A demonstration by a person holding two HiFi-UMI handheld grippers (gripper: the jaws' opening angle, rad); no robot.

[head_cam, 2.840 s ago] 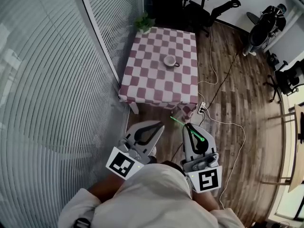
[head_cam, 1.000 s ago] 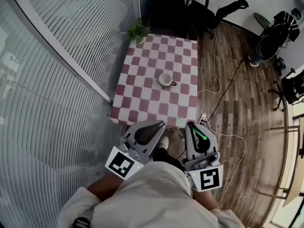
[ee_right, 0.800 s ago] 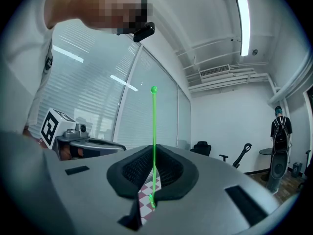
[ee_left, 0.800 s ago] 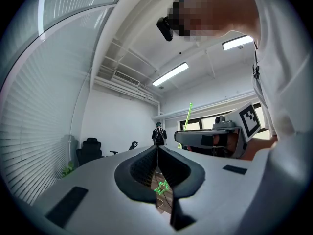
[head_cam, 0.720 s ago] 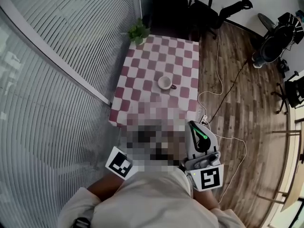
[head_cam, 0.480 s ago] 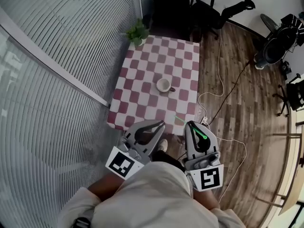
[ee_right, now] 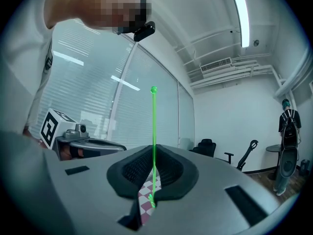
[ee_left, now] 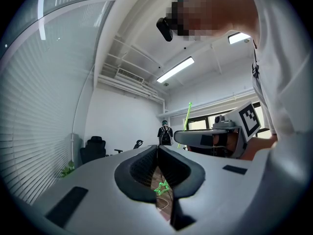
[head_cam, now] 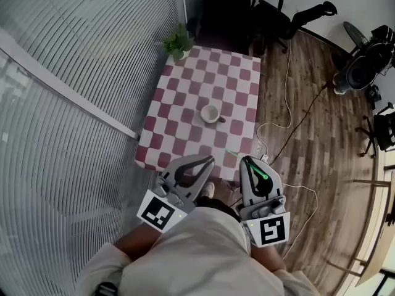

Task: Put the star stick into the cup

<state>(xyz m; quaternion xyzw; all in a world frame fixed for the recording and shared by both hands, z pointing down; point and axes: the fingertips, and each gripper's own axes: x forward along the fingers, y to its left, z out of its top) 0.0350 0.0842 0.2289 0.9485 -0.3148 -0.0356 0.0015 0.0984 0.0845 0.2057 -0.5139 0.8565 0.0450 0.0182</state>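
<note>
Right gripper [head_cam: 247, 160], clamping star stick [head_cam: 260, 172], nearer table [head_cam: 185, 97].

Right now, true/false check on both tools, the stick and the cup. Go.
1. The right tool is shut on the star stick. True.
2. The star stick is in the cup. False: the cup stands upright on the checked table, and the stick is apart from it, in the right tool.
3. The left tool holds the cup. False: its jaws are together and grip nothing.
4. A potted plant is at the table's far left corner. True.
</note>
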